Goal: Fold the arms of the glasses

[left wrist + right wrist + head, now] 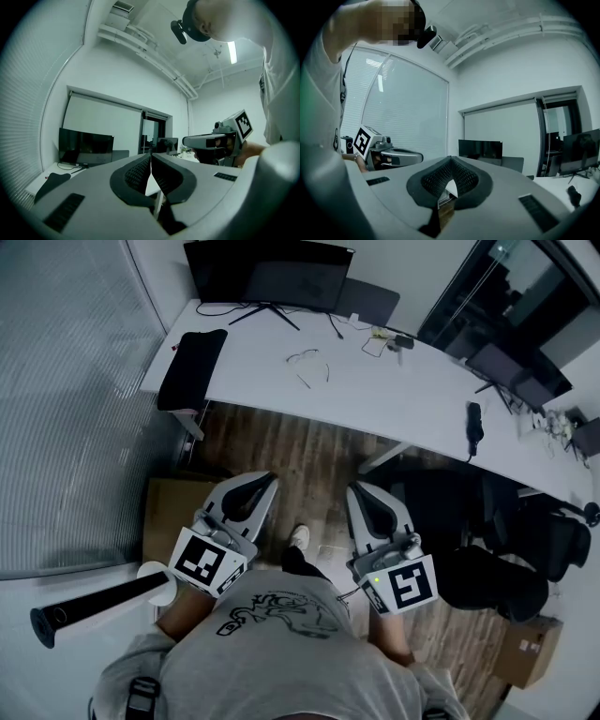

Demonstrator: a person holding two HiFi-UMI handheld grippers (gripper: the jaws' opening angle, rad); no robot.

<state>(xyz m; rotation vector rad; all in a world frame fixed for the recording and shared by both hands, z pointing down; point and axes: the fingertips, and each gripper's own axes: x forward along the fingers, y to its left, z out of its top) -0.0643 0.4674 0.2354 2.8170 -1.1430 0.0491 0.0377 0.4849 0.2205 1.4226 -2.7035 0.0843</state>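
No readable text, brand or number in any view. Only signs are black-and-white square patterns: left marker (199,560) on my left tool (270,480), right marker (407,585) on my right tool (354,489). No characters in them. Shirt print (272,613) is a line drawing; can't make out words.

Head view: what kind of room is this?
It looks like an office. There is a long white desk with a big dark monitor on it, and black office chairs stand beside the desk.
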